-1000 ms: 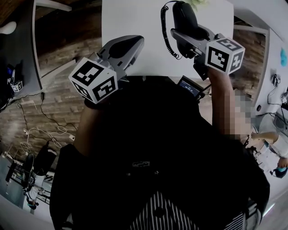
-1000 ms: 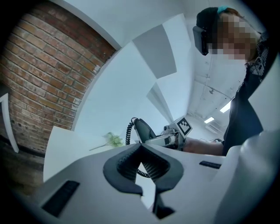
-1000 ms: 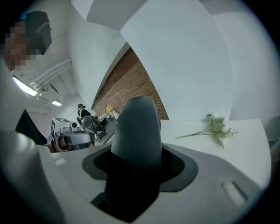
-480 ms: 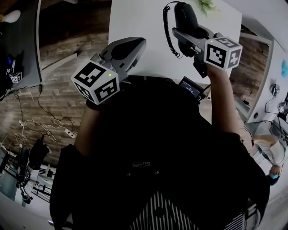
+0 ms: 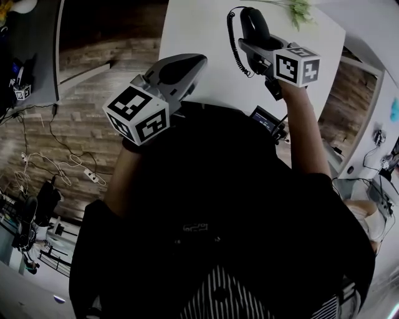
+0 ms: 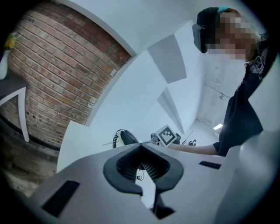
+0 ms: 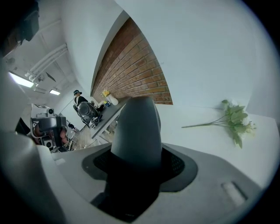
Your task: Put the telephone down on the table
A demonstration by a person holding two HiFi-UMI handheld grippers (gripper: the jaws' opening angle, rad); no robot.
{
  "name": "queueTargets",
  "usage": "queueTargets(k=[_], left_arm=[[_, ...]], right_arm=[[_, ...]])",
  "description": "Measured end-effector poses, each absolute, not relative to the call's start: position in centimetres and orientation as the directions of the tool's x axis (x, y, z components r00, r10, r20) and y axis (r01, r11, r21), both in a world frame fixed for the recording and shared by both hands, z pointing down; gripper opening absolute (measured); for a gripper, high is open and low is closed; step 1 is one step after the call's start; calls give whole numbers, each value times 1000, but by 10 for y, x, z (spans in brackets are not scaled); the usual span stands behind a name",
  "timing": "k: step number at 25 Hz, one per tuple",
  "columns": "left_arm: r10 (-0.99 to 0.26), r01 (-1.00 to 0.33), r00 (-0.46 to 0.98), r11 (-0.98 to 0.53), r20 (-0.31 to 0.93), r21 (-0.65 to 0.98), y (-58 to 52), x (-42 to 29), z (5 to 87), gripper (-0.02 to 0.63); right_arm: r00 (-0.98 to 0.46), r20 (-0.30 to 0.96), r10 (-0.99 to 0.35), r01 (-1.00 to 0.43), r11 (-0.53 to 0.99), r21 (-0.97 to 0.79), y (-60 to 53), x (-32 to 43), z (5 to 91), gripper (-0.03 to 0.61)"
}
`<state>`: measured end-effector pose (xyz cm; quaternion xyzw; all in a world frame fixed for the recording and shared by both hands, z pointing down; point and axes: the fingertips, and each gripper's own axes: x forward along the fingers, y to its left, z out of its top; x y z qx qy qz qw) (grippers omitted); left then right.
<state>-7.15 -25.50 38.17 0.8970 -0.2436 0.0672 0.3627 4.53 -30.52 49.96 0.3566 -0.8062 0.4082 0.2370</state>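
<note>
The dark telephone handset [image 5: 254,26] is clamped in my right gripper [image 5: 257,45] above the white table [image 5: 199,31], at the upper right of the head view. Its coiled cord [image 5: 233,42] hangs off its left side. In the right gripper view the handset [image 7: 136,129] fills the space between the jaws and sticks out past them. My left gripper [image 5: 186,66] is held over the table's near edge, jaws together with nothing between them. From the left gripper [image 6: 142,162] view, the handset [image 6: 127,137] and the right gripper's marker cube [image 6: 168,135] show across the tabletop.
A green plant sprig [image 7: 235,119] lies on the table beyond the handset, also at the head view's top as the sprig [image 5: 300,9]. A small device with a lit screen [image 5: 265,118] sits below the right arm. Brick floor with cables [image 5: 56,174] lies to the left.
My right gripper with the handset has shifted slightly up and farther over the table. The left gripper keeps about the same pose, jaws still together.
</note>
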Motion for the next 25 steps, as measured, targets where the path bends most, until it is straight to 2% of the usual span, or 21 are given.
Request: queueTargets(k=[10, 16, 25], left_arm=[[-424, -525, 848, -585, 319, 618, -251, -86, 387, 6], [-420, -539, 840, -572, 343, 619, -244, -90, 396, 6], [-418, -563, 826, -582, 377, 587, -242, -92, 402, 5]], right_arm=[[-606, 735, -304, -785, 380, -490, -296, 43, 560, 275], [-563, 785, -259, -795, 428, -429, -285, 43, 591, 275], [-515, 834, -198, -823, 387, -417, -275, 50, 635, 276]])
